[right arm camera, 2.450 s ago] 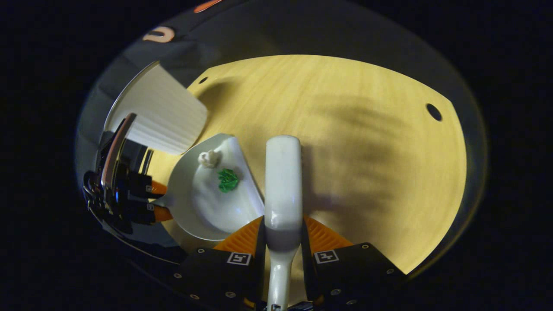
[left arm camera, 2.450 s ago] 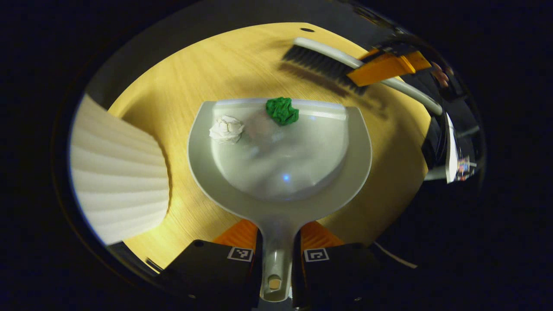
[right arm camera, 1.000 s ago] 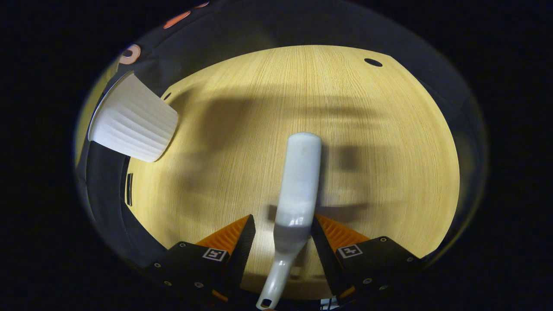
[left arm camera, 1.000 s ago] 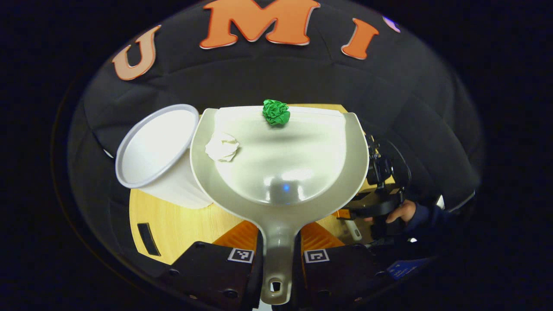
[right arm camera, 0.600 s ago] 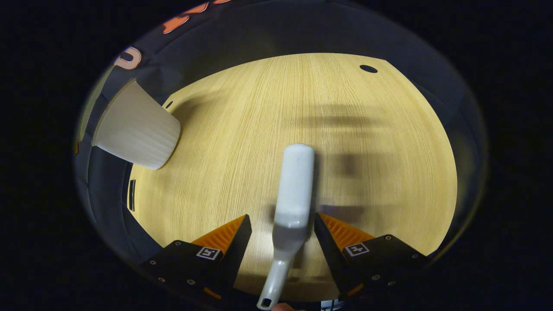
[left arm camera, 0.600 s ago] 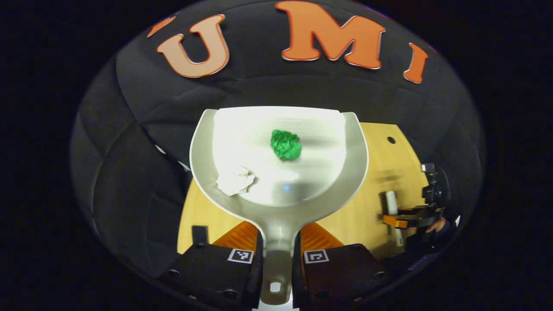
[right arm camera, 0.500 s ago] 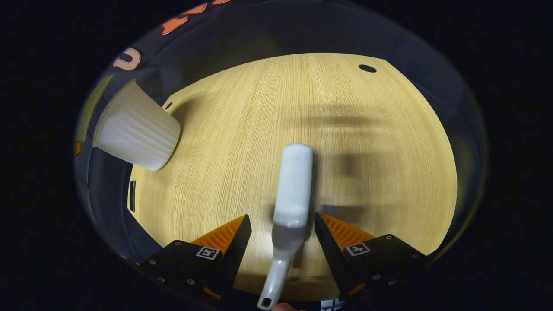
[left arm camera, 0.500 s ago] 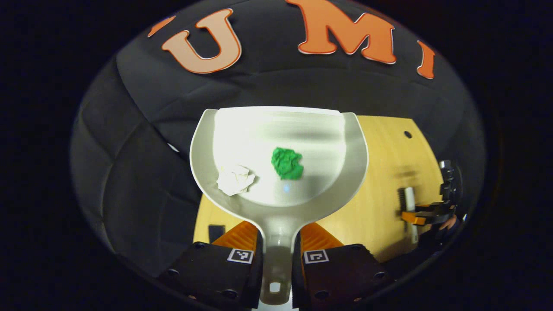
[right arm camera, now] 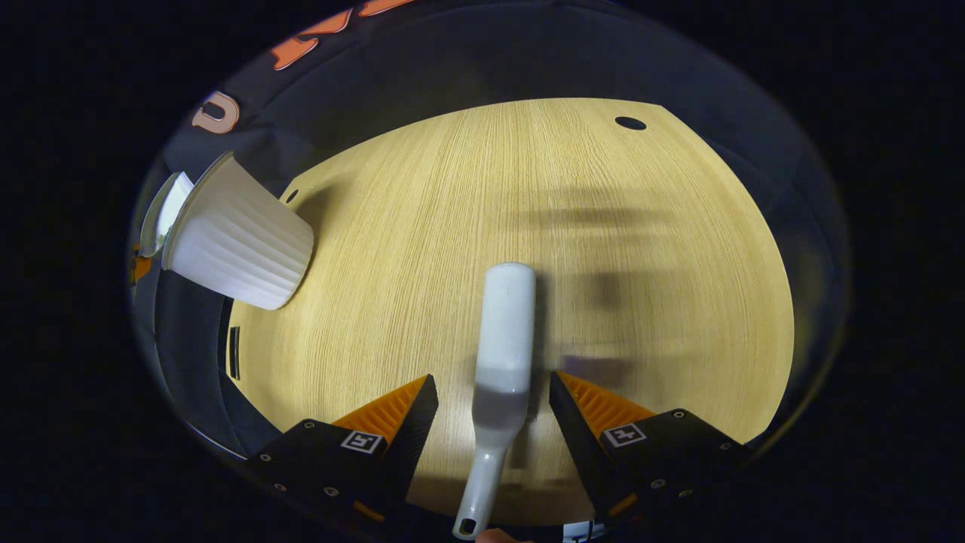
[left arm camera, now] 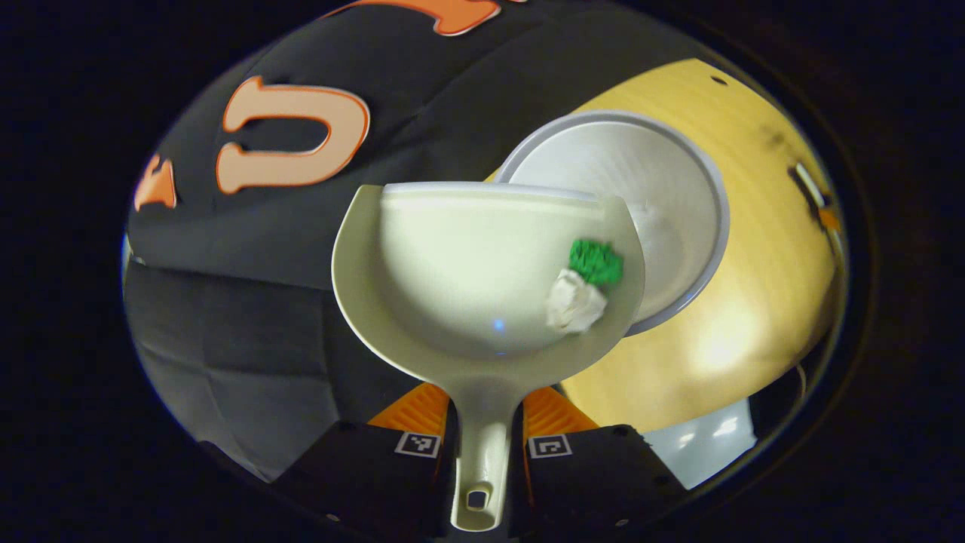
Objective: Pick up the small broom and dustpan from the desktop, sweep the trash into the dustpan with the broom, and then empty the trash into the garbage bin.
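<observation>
On the wooden desktop (right arm camera: 573, 226) stands a white bin (right arm camera: 237, 241).

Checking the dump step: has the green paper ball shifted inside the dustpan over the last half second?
Yes. The crumpled green paper ball slid from mid-pan to the grey plastic dustpan's right wall, beside the white paper wad.

The left gripper view looks along its fingers (left arm camera: 411, 411), close above the open garbage bin (left arm camera: 678, 173), tilted. The right gripper view looks down at the tabletop (right arm camera: 603, 249) from near. The 2 views share bin (right arm camera: 241, 245) and tabletop (left arm camera: 754, 249).
</observation>
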A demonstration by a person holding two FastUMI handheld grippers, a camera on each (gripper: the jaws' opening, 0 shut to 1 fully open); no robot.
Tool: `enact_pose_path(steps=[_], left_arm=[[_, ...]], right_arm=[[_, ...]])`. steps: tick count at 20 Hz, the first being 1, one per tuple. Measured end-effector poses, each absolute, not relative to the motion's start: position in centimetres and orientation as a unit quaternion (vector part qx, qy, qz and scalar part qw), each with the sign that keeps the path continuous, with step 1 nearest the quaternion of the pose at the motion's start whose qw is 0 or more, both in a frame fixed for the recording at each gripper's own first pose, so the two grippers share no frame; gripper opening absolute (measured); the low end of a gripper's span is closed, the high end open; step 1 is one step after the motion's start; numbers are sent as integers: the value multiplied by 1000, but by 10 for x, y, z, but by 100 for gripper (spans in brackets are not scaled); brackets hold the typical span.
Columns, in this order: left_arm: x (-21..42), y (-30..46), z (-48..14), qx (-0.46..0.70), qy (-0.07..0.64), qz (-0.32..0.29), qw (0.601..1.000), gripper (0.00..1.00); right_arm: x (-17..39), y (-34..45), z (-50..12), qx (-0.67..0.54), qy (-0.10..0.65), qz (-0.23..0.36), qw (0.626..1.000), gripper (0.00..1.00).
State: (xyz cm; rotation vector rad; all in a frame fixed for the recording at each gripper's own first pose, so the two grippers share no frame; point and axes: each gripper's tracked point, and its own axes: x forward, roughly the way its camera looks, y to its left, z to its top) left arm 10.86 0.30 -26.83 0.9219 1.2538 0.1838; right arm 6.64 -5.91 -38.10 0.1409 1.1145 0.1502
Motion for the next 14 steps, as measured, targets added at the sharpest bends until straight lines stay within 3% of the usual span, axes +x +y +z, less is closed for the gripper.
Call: enact_pose_path(steps=[5,7,14], left_arm=[[122,-2,-256,598,497,86,623,28],[125,-1,-258,629,475,91,609,27],[92,-58,-335,318,486,111,806,27]], right_arm=[[65,-61,-377,66,525,69,846,91],[66,-62,-377,68,524,68,846,92],[64,-59,-372,74,521,78,847,92]])
